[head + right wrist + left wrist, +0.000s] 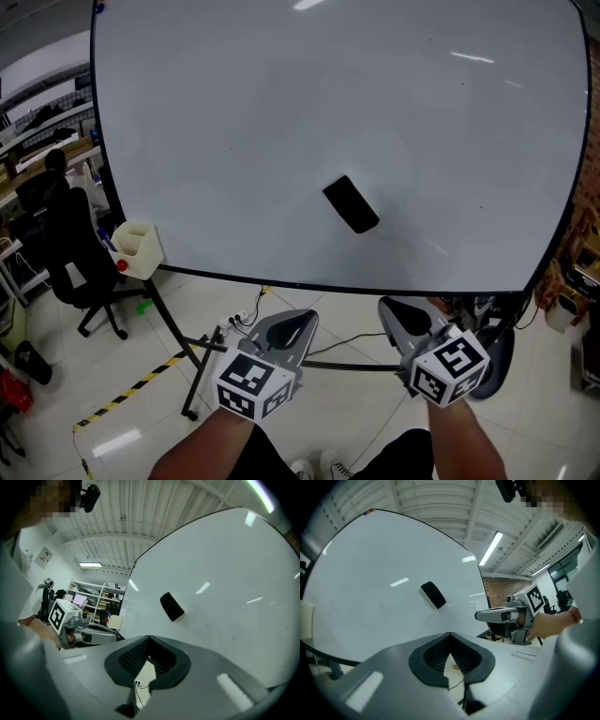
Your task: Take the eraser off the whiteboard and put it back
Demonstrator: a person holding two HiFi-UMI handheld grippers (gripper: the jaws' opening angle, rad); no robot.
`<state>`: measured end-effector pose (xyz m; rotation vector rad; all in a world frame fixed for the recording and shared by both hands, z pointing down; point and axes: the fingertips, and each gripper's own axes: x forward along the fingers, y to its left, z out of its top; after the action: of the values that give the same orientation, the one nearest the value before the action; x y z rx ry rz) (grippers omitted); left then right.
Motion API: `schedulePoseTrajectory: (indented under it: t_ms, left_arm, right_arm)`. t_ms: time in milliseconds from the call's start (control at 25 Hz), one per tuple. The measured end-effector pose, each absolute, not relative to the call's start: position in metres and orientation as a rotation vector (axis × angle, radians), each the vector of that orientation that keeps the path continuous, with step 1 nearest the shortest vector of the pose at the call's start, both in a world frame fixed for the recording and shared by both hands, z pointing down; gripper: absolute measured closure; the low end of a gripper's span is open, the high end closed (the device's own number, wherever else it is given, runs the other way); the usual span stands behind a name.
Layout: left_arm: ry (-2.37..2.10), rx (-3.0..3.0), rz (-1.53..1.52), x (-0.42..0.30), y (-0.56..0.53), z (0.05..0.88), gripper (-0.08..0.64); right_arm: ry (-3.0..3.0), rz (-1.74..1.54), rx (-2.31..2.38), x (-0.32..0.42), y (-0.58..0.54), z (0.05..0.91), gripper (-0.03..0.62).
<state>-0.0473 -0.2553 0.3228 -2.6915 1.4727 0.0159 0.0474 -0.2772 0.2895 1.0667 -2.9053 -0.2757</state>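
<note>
A black eraser (351, 203) clings to the whiteboard (234, 122), tilted, a little right of the board's middle and low down. It also shows as the eraser (433, 595) in the left gripper view and the eraser (171, 606) in the right gripper view. Both grippers hang below the board's lower edge, well short of it. My left gripper (292, 323) is shut with nothing in it; its tips meet (450, 633). My right gripper (392, 307) is shut and empty too, tips together (149, 637).
A cream marker holder (137, 248) hangs at the board's lower left corner. The board's black stand legs (192, 375) and cables lie on the tiled floor. A black office chair (80, 262) and desks stand at the left. Yellow-black tape (122, 398) crosses the floor.
</note>
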Motion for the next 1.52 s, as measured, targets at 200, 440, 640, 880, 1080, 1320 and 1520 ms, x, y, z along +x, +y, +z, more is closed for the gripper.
schedulePoseTrajectory:
  t_ms: [200,440,640,880,1080,1320,1520]
  left_arm:
    - [1.468,-2.688,0.011,-0.048,-0.253,0.322,0.543]
    - [1.474,-2.679,0.005,-0.051,-0.254,0.323,0.543]
    - [1.471,-2.68,-0.004,-0.05,-0.253,0.323,0.543]
    - [1.474,-2.677,-0.007,-0.049,-0.253,0.323,0.543]
    - [1.478,-2.67,-0.012,-0.05,-0.252,0.322,0.543]
    - [1.502,-2.642,-0.003,-0.057,-0.243,0.314,0.543]
    - [1.554,-2.62,0.005,-0.073,-0.23,0.309,0.543]
  right_arm:
    - [-2.839,-0.369,1.096,0.06,-0.272,0.297,0.591]
    - [-2.774,-0.423,1.138,0.076,-0.273,0.307,0.591]
    - [-2.783,-0.408,1.134,0.075,-0.269,0.308,0.591]
    - [-2.79,-0.393,1.135,0.076,-0.269,0.309,0.591]
    - [-2.793,-0.39,1.141,0.077,-0.267,0.306,0.591]
    - [-2.811,-0.354,1.169,0.085,-0.252,0.3,0.591]
    - [-2.831,-0.359,1.194,0.1,-0.229,0.283,0.591]
